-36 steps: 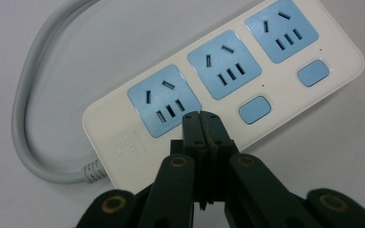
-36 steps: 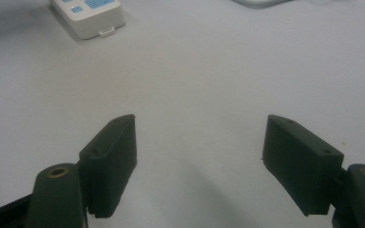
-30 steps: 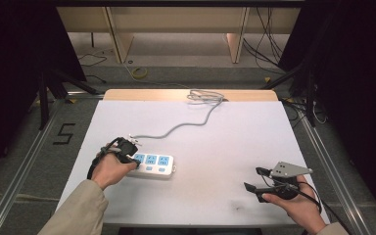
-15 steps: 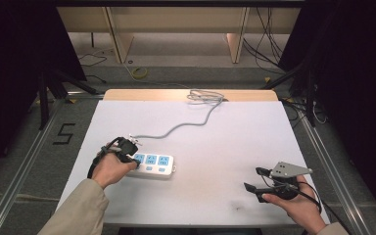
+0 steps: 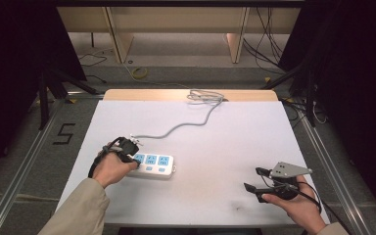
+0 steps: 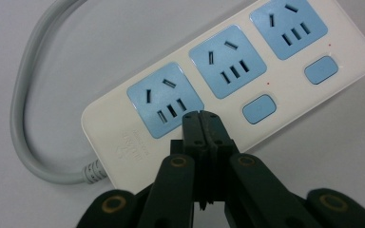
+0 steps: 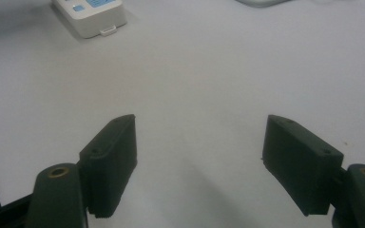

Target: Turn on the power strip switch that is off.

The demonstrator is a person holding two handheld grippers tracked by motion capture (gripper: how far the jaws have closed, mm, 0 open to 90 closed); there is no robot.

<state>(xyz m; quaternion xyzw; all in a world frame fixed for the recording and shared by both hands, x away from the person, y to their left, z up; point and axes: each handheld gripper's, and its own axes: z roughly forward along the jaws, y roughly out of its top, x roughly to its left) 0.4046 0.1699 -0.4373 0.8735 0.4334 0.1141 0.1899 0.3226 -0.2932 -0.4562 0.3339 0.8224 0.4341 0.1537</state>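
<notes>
A white power strip with three blue sockets lies on the white table, left of centre. Its grey cable runs toward the far edge. My left gripper is shut with nothing between its jaws. In the left gripper view its tips rest on the power strip just below the first socket, beside two blue switch buttons. The cable curves off to the left. My right gripper lies low at the table's front right, open, over bare table.
The cable's slack is coiled at the far edge, on a wooden strip. One end of the power strip appears at the top left of the right gripper view. Metal rails run along both table sides.
</notes>
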